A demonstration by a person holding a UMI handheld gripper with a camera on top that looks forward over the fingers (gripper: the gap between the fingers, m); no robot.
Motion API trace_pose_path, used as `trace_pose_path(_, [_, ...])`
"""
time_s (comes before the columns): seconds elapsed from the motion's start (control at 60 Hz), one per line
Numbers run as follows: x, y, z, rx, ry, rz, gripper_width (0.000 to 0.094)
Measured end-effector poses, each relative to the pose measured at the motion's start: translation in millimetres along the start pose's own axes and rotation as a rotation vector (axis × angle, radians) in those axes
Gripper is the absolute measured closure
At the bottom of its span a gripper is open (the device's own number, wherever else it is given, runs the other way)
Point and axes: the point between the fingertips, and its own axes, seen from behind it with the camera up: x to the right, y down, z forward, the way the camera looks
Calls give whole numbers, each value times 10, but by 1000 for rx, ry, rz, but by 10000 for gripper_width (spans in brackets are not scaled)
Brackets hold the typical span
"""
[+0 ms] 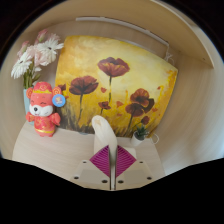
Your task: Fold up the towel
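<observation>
My gripper is shut, its two magenta pads pressed together on a corner of a white towel. The pinched piece sticks up as a narrow curved flap just ahead of the fingertips. The rest of the towel is hidden below and behind the fingers. The gripper is held above a pale table top.
A painting of red poppies on a yellow ground stands at the back. A red and white doll figure stands left of it, under a vase of pale flowers. A small green thing sits beyond the fingers to the right.
</observation>
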Motion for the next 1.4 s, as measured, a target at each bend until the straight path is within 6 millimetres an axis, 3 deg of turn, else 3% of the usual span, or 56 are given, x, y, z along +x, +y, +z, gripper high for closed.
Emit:
trace_pose_path(0.033, [180, 52, 51, 5, -9, 13, 871])
trace_pose_path(0.183, [884, 608, 389, -71, 7, 29, 582])
trace_pose_path(0.233, [1048, 775, 471, -96, 21, 2, 559])
trace_pose_path(0.3, [1115, 946, 500, -125, 14, -29, 506])
trace_pose_path(0.4, [1058, 919, 391, -101, -42, -35, 441])
trace_pose_path(0.6, [821, 511, -203, 4, -128, 40, 250])
trace_pose_path(0.733, [679, 250, -743, 79, -170, 81, 198])
trace_pose_path(0.867, [499, 157, -1323, 141, -213, 123, 190])
trace_pose_path(1.017, [305, 360, -1911, 164, -222, 141, 177])
trace_pose_path(1.15, [173, 673, -2347, 165, -230, 131, 112])
trace_pose_path(1.4, [93, 1171, -2795, 118, -207, 84, 112])
